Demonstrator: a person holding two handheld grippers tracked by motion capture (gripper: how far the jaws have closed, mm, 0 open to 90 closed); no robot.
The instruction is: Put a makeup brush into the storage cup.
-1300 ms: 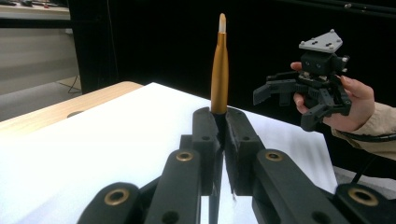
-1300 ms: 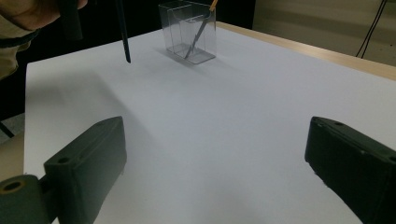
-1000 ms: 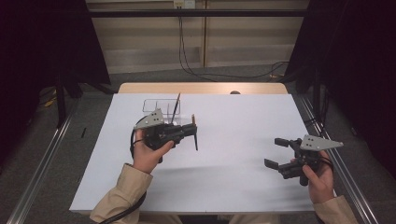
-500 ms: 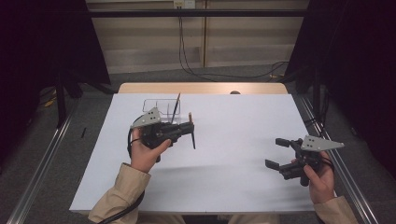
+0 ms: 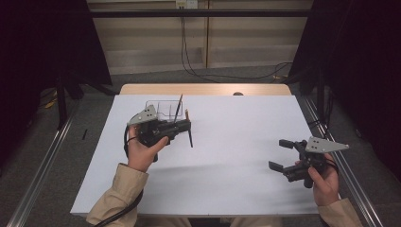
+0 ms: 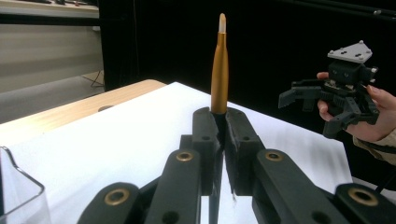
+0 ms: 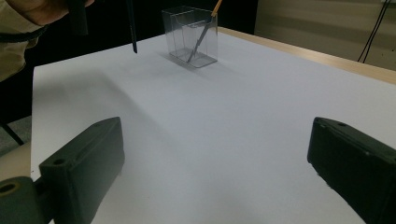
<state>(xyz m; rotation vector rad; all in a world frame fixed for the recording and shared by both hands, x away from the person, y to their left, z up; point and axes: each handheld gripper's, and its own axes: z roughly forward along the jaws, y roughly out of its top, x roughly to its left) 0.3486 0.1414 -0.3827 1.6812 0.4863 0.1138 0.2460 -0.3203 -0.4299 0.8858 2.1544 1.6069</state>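
A pen (image 5: 189,136) with a gold-orange barrel (image 6: 220,65) and a long dark lower end is clamped in my left gripper (image 5: 187,126), whose jaws are shut on it (image 6: 220,116). It hangs above the white sheet, just right of a clear plastic holder (image 5: 163,109). A second pen (image 5: 178,106) leans inside that holder (image 7: 191,37). My right gripper (image 5: 280,154) is held low at the right side, jaws wide apart with nothing between them (image 7: 215,154). In the right gripper view the held pen's dark tip (image 7: 132,28) hangs left of the holder.
A white sheet (image 5: 236,137) covers the wooden table (image 5: 203,89). Metal rails (image 5: 42,161) run along both sides, and cables lie on the floor behind. The right hand with its gripper (image 6: 308,112) shows at the right of the left gripper view.
My left gripper has drifted a little left and away with the pen, closer to the clear holder. The right gripper has stayed where it was.
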